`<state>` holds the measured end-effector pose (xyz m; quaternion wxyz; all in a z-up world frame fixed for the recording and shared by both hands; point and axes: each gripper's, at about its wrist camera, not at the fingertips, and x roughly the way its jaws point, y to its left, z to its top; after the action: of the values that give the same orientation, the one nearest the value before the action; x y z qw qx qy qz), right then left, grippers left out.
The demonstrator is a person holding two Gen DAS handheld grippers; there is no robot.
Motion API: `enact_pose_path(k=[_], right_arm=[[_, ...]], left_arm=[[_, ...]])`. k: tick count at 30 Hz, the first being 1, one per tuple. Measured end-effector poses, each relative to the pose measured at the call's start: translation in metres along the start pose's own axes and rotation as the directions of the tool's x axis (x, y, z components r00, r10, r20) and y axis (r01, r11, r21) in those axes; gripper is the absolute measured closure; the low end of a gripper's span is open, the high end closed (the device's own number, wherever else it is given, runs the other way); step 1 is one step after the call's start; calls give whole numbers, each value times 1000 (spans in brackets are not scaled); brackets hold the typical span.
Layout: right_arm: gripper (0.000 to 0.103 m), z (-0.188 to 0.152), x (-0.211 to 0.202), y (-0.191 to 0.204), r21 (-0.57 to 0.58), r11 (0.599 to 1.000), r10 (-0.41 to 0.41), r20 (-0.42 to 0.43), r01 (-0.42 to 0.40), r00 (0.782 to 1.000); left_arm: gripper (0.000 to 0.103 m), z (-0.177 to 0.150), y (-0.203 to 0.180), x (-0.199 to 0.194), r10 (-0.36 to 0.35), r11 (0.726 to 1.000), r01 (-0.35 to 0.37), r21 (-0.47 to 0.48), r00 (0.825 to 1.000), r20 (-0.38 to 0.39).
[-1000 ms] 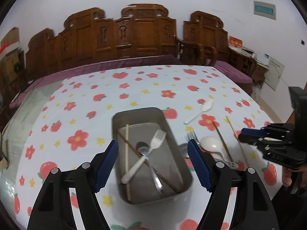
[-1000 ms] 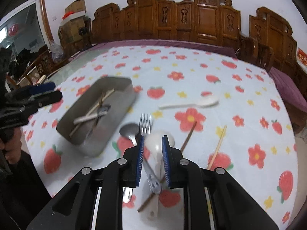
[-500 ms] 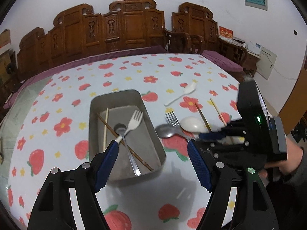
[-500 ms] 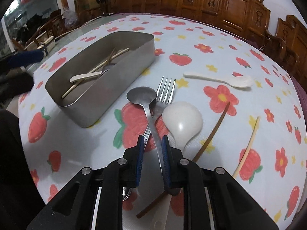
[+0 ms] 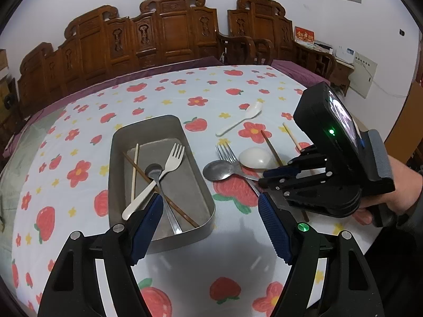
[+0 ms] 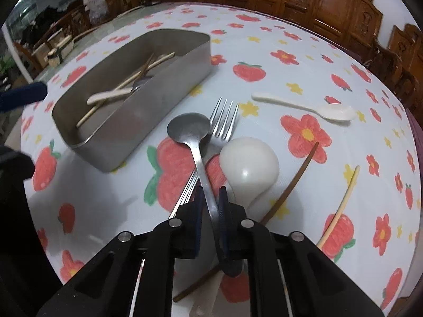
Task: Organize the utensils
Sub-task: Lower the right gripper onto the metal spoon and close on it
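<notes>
A: Right gripper [image 6: 211, 198]?
B: Jaws just closing; now clenched on the handle of the metal spoon [image 6: 189, 128], whose bowl lies on the surface [image 6: 264, 52] over a metal fork [image 6: 223, 117], just beside a white ladle [image 6: 248, 169].

A: Left gripper [image 5: 210, 220]?
B: Released, jaws wide, nothing between them, hovering at the near end of the metal tray [image 5: 201, 169].

A: Tray contents?
B: White fork [image 5: 173, 159], small spoon [image 5: 154, 170], two chopsticks.

A: Loose items?
B: White spoon [image 6: 335, 112], brown chopstick [image 6: 298, 174], pale chopstick [image 6: 341, 206], right of the ladle.
</notes>
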<state>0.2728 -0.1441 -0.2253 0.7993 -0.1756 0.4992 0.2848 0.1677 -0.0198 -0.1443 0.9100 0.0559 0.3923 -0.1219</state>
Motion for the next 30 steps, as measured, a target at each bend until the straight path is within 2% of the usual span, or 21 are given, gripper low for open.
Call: enact_pose_path(k=[5, 11, 12, 19, 25, 30], right_arm=[[86, 4, 7, 6, -36, 998, -56, -20, 55, 998], [91, 7, 8, 3, -3, 1000, -12, -4, 12, 1000], [94, 5, 6, 3, 2, 1000, 6, 9, -6, 1000], [95, -9, -31, -4, 90, 995, 15, 162, -30, 987], [95, -33, -61, -20, 177, 984, -24, 259, -23, 966], [95, -47, -72, -38, 225, 974, -73, 286, 7, 955]], left_arm=[[32, 0, 1, 0, -3, 1000, 3, 0, 1000, 3], [32, -1, -3, 2, -4, 1000, 4, 13, 1000, 2], [32, -1, -3, 2, -4, 1000, 4, 12, 1000, 1], [32, 0, -7, 2, -8, 1000, 7, 5, 1000, 16], [33, -1, -23, 13, -11, 1000, 11, 20, 1000, 1], [40, 0, -41, 29, -12, 999, 13, 46, 1000, -23]])
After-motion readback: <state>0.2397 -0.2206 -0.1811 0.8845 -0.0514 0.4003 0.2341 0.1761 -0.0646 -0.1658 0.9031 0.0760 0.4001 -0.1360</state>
